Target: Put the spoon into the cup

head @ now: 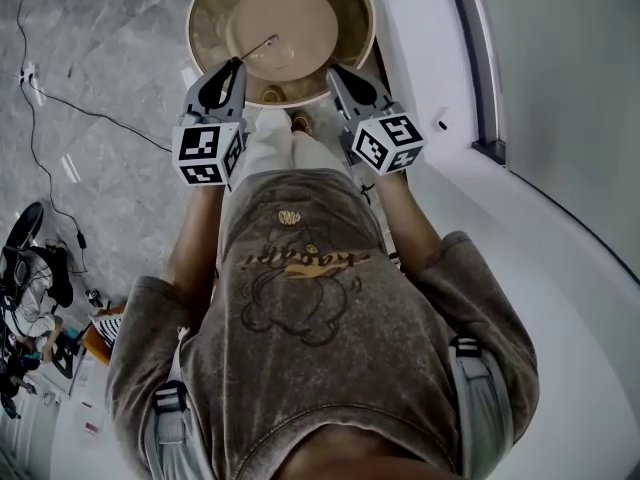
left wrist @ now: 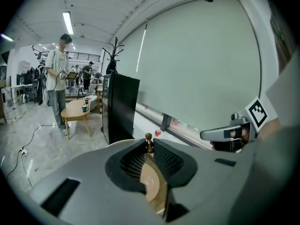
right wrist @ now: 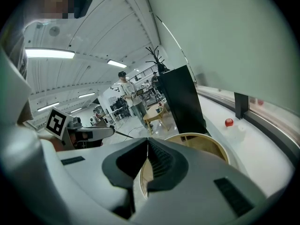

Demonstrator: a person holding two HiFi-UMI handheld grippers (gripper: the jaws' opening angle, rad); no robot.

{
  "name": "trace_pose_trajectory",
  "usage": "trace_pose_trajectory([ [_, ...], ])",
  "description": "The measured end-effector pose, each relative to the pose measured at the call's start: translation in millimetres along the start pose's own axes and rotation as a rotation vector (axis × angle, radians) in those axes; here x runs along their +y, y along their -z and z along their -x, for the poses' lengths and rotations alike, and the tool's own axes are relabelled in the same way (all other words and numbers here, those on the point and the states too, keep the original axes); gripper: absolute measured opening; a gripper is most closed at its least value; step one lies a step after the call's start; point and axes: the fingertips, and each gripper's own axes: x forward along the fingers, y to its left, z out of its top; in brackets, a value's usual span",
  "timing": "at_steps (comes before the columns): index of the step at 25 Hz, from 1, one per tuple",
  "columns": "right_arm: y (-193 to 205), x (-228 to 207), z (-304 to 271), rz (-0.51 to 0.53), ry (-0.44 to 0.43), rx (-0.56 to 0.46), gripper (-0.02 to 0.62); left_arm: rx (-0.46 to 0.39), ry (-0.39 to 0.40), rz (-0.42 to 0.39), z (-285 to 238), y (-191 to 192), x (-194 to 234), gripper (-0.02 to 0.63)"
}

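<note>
Grey stone floor (head: 90, 58) and white window ledge (head: 560, 258), viewed steeply from above.

Round table (head: 205, 8): tan wood with a raised rim, directly ahead of the person. No cup can be made out on it.

Left gripper (head: 238, 65): fingers closed on the spoon (head: 262, 45), pinching it near one end.

Right gripper (head: 333, 71): fingers pressed together with nothing between them, over the table's near rim.

Spoon: thin and dark, held above the table. Its long axis runs from the left gripper's tips up and right toward the table's middle, with the free end pointing away from the person. Judged light, stiff and narrow, apt to swivel in a pinch. Best gripped on the handle.
</note>
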Motion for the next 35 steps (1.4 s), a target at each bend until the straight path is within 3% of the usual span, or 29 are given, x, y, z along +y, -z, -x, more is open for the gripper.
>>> trace_pose_trajectory([
  [20, 18.0, -5.1, -11.5, -0.033, 0.034, 0.03, 0.02, 0.123, 0.008, 0.018, -54.2, 59.8, 30.6, 0.06],
  [35, 28.7, -1.9, -9.6, -0.05, 0.055, 0.05, 0.02, 0.271, 0.023, 0.025, -100.9, 143.3, 41.8, 0.06],
])
